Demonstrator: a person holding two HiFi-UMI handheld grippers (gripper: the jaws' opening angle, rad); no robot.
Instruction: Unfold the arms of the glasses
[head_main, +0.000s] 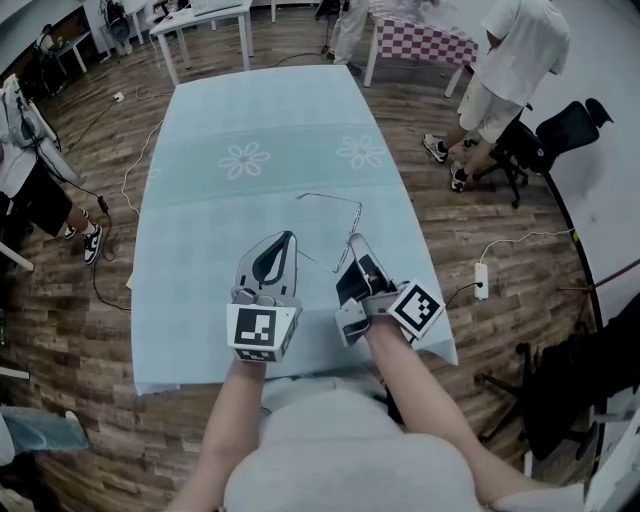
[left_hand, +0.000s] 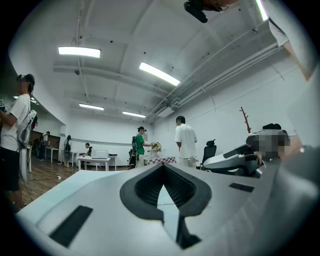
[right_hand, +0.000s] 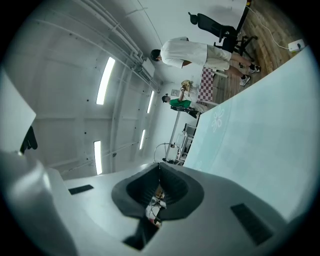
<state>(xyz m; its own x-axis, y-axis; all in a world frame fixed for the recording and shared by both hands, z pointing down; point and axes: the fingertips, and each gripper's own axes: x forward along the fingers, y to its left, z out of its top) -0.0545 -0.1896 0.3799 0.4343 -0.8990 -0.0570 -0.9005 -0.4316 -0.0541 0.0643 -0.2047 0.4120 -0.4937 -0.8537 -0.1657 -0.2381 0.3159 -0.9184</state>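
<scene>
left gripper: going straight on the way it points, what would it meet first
Likely the wire glasses held by the right gripper, just ahead of the left gripper. Height is unclear, so it might pass them and run on above the table.

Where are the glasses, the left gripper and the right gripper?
glasses (head_main: 330, 196), head view, on the thin wire frame.
left gripper (head_main: 289, 236), head view, tips of its closed jaws.
right gripper (head_main: 354, 240), head view, jaw tips at the glasses.
</scene>
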